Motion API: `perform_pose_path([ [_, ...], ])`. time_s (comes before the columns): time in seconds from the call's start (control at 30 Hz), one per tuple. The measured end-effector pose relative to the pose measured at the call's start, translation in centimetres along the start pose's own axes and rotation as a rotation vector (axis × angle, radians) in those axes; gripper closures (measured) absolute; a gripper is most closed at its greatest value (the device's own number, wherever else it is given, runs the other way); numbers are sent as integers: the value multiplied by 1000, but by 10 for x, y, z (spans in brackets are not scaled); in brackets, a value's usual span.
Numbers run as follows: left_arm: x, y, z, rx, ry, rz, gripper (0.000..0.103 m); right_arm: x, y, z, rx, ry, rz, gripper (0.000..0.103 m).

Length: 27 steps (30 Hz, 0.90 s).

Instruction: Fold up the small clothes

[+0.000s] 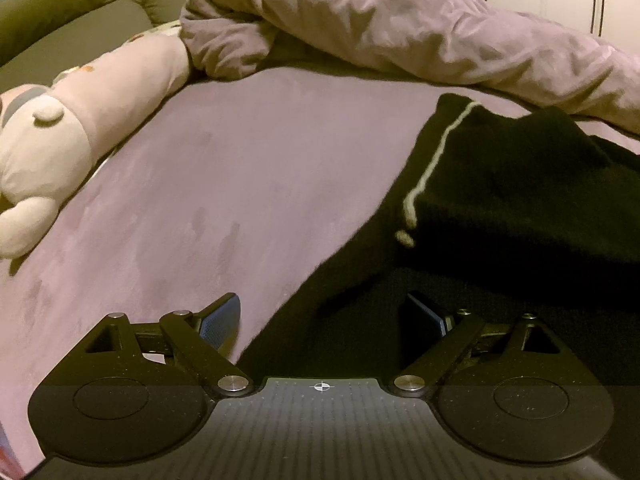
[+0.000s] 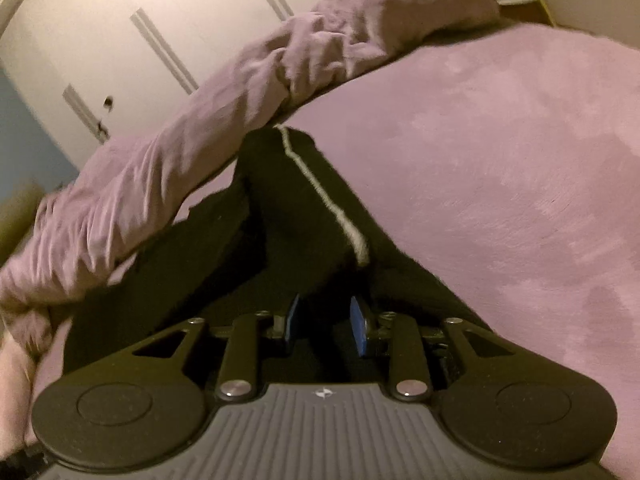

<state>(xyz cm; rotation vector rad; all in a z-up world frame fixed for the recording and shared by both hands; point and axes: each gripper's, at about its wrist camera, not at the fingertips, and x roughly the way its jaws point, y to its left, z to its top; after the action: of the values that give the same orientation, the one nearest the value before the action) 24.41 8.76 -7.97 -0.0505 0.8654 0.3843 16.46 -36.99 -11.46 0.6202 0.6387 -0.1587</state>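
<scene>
Black garment (image 1: pixel 500 200) looks soft, light and floppy (best pinched at an edge): right tool (image 2: pixel 325 320) half-closed around a fold, left tool (image 1: pixel 324 316) wide open, empty.

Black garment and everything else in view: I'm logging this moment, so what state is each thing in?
Black garment: spread on the bed, partly bunched.
Left gripper: open, over the garment's edge.
Right gripper: narrowly open, garment between its fingers.
Duvet: crumpled, pushed back.
Plush toy: lying at the bed's edge.
</scene>
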Motion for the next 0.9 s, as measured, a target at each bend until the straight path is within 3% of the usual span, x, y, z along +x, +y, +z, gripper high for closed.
perform_pose_path([
  [0.23, -17, 0, -10, 4, 18, -29, 10, -30, 2, -10, -51, 17, 8, 76],
  [0.5, -43, 3, -30, 22, 37, -72, 10, -76, 9, -38, -178, 48, -14, 68],
  [0.9, -99, 21, -86, 49, 72, -157, 9, -152, 18, -94, -247, 76, -5, 57],
])
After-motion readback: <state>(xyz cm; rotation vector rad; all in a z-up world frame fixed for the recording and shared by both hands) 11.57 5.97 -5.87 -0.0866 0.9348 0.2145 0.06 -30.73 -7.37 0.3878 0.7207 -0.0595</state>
